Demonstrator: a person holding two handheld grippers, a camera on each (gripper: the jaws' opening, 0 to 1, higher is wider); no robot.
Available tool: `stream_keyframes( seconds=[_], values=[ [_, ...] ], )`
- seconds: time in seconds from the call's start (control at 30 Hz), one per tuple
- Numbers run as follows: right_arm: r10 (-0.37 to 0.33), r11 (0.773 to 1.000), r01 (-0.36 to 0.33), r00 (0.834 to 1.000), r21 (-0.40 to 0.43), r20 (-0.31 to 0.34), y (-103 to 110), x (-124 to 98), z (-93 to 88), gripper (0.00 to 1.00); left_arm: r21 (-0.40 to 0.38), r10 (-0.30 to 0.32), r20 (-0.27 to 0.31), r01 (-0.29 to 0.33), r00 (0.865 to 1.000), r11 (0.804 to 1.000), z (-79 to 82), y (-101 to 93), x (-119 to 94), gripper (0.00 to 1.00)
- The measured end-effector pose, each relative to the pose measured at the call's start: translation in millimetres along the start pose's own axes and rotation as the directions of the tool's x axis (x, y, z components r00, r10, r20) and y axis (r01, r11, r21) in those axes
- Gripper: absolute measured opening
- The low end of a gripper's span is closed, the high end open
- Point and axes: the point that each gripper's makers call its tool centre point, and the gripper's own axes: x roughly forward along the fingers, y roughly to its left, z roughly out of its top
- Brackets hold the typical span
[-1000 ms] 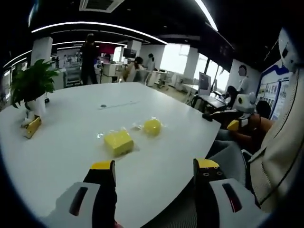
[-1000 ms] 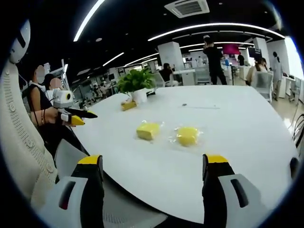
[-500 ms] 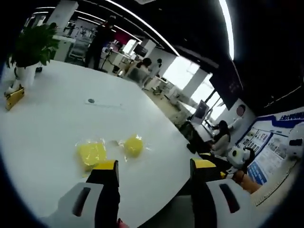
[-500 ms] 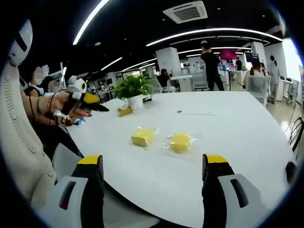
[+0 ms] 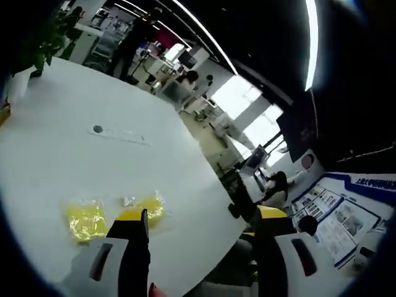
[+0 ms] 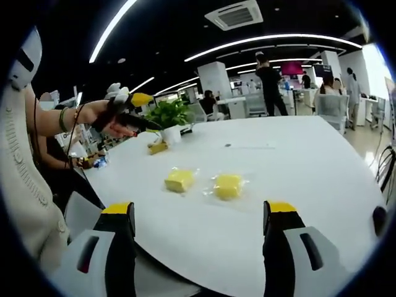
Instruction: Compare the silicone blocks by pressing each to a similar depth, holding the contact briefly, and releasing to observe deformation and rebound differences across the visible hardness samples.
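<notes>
Both the left gripper [image 5: 198, 223] and right gripper [image 6: 201, 213] hang wide open and empty (approach stage, apparently), with the two yellow silicone blocks [image 6: 204, 183] untouched at frame centre on the white table [image 6: 297, 161], awaiting a first press.

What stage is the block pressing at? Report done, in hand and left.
Done: nothing visible; both yellow silicone blocks, the near one and the far one, lie untouched in clear wrap on the white table.
In hand: the left gripper hangs open above them; the right gripper is open, short of the blocks.
Left: press, hold and release each block.
</notes>
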Motion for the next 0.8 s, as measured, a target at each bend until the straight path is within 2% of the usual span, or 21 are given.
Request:
stream_keyframes(
  seconds=[0.1, 0.2, 0.27, 0.37, 0.57, 0.73, 0.8],
  values=[
    [0.003, 1.000, -0.003, 1.000, -0.004, -0.001, -3.0, 0.8, 1.5, 0.79, -0.099, -0.003, 0.005, 0.003, 1.000, 0.995, 10.5, 4.5, 9.2, 0.65],
    [0.009, 1.000, -0.009, 1.000, -0.005, -0.009, -6.9, 2.5, -0.5, 0.79, -0.200, 0.002, 0.033, 0.005, 0.999, 0.980, 20.2, 12.2, 19.2, 0.65],
    [0.016, 1.000, -0.016, 1.000, 0.001, -0.012, -8.3, 3.2, -1.5, 0.79, -0.232, 0.016, 0.034, -0.007, 0.999, 0.973, 20.0, 21.5, 29.9, 0.65],
    [0.028, 0.999, -0.028, 1.000, 0.026, 0.005, -9.9, 3.1, 2.7, 0.79, -0.246, 0.027, 0.015, -0.022, 1.000, 0.969, 17.8, 36.6, 49.9, 0.65],
    [0.008, 1.000, -0.008, 1.000, 0.027, -0.022, -22.1, 0.8, 0.8, 0.79, -0.298, 0.059, -0.044, -0.070, 0.997, 0.952, 8.6, 70.6, 94.9, 0.66],
    [-0.013, 0.999, 0.015, 0.999, 0.044, -0.047, -32.3, -0.8, -4.6, 0.79, -0.282, 0.109, -0.080, -0.127, 0.991, 0.951, -7.1, 94.3, 116.9, 0.67],
    [-0.020, 0.998, 0.023, 0.999, 0.050, -0.050, -35.6, -0.7, -6.0, 0.79, -0.298, 0.132, -0.094, -0.154, 0.987, 0.942, -16.0, 107.8, 120.8, 0.67]
  ],
)
